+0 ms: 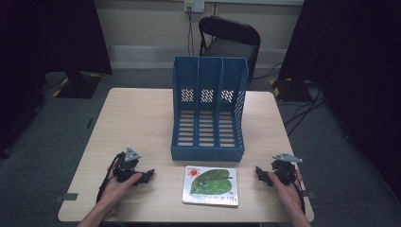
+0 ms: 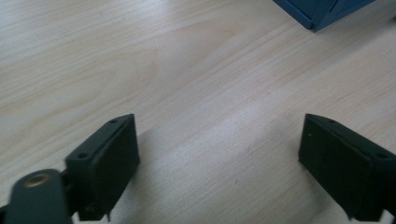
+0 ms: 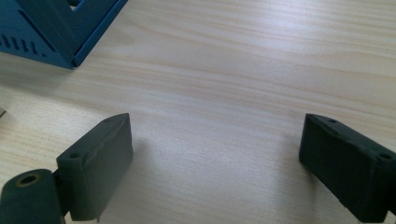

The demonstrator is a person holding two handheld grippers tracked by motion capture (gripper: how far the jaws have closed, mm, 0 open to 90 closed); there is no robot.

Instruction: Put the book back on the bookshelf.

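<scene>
A picture book with a green leaf and a red sun on its white cover lies flat near the table's front edge. Behind it stands a blue three-slot file rack, its slots bare. My left gripper rests low over the table left of the book, open, with only wood between its black pads. To the right of the book my right gripper also stands open over bare wood, one pad at each side of its view. A corner of the rack shows at top right in the left gripper view.
The light wooden table has free room left and right of the rack. A black chair stands behind the table. Dark curtains and floor cables flank the back. The rack's base corner shows at top left in the right gripper view.
</scene>
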